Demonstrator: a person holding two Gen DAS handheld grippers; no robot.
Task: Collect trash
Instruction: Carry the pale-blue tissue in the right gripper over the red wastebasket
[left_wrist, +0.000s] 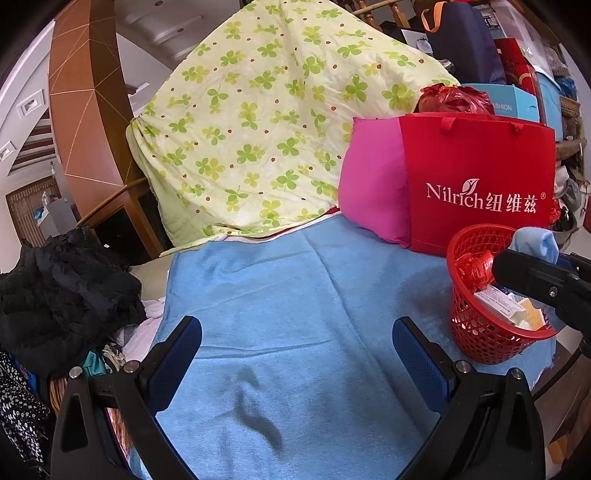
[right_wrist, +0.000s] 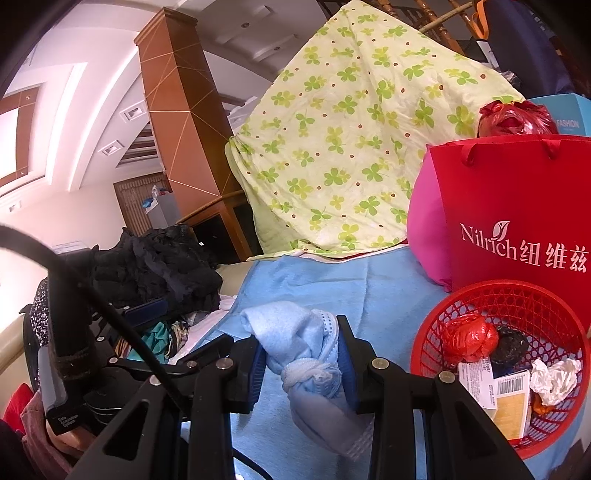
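A red mesh basket stands on the blue towel at the right; it also shows in the left wrist view. It holds a red crumpled bag, a black wad, white paper and labelled cartons. My right gripper is shut on a knotted light-blue cloth bundle, held left of the basket above the towel. In the left wrist view that bundle hangs at the basket's rim. My left gripper is open and empty over the towel.
A red Nilrich bag and a pink cushion stand behind the basket. A clover-print quilt rises at the back. Black clothing is piled at the left. Boxes and bags are stacked at the far right.
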